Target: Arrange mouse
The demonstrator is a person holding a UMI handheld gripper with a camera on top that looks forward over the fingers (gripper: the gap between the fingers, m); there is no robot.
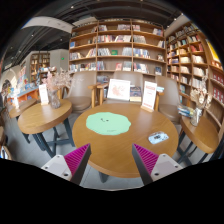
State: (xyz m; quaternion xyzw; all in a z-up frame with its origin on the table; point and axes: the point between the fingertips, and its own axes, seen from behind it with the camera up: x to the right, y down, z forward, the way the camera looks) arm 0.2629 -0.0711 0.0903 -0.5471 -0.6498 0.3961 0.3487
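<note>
Gripper view. We see the gripper point(111, 158) with its two fingers spread wide apart; the magenta pads point(74, 159) face each other across a broad gap. Nothing is held between them and neither finger touches anything. They hang above the near edge of a round wooden table point(120, 150).

On that table, beyond the fingers and about midway between them, lies a green mat point(108, 123), flat, with an irregular many-sided outline. Nothing rests on it.

To the right of the mat, well apart from it and beyond the right finger, lies a small pale object point(158, 136) that we take to be the mouse. It is too small for us to tell which way it points; its long axis appears to run roughly across the view, slightly tilted.

At the far edge of the table stand two upright signs: a white one point(119, 88) behind the mat and a narrower one point(149, 95) to its right.

A second round table point(40, 116) stands to the left, with a vase of flowers point(56, 82) on it. Chairs point(82, 88) stand behind the tables. Bookshelves point(118, 45) full of books line the back wall and the right side.
</note>
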